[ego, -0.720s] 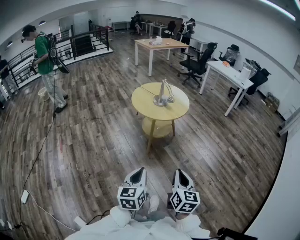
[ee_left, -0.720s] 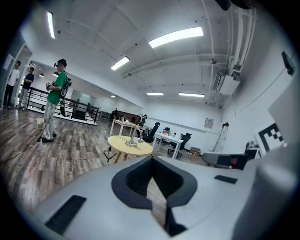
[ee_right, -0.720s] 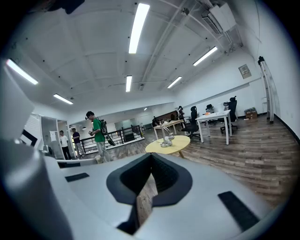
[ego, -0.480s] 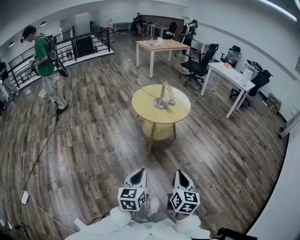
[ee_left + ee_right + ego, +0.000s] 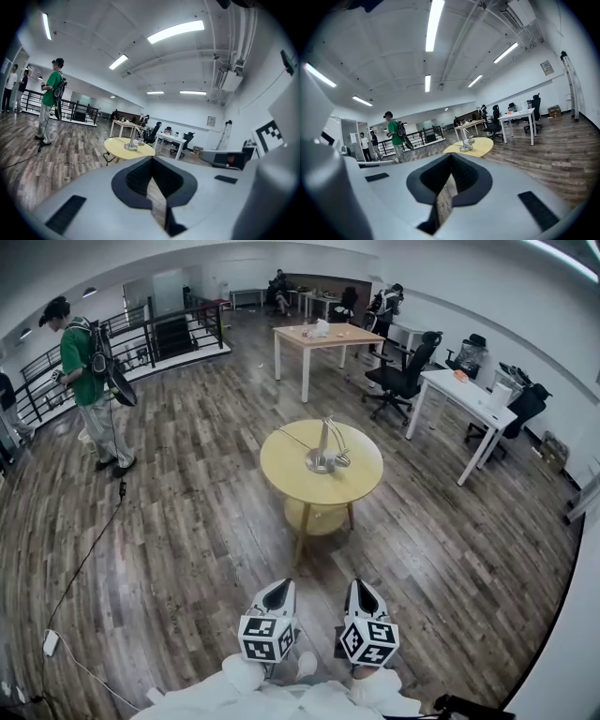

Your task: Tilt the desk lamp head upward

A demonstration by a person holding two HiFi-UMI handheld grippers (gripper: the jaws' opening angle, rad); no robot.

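Observation:
A silver desk lamp [image 5: 324,448] stands on a round yellow table [image 5: 291,472] in the middle of the room, its head hanging low on the right by the base. The lamp [image 5: 133,140] also shows small in the left gripper view, and the same lamp [image 5: 465,139] in the right gripper view. My left gripper [image 5: 276,593] and right gripper [image 5: 362,595] are held side by side low in the head view, well short of the table. Both are shut with nothing between their jaws.
A person in a green shirt [image 5: 82,371] stands at the far left near a black railing [image 5: 159,334]. A wooden table [image 5: 323,338], white desk [image 5: 466,399] and office chairs [image 5: 403,376] stand behind the round table. A cable [image 5: 80,563] runs across the wood floor at left.
The round table and lamp sit slightly lower in the head view, so I have come a little nearer. The person in green has stepped left. Both grippers keep their place and stay shut.

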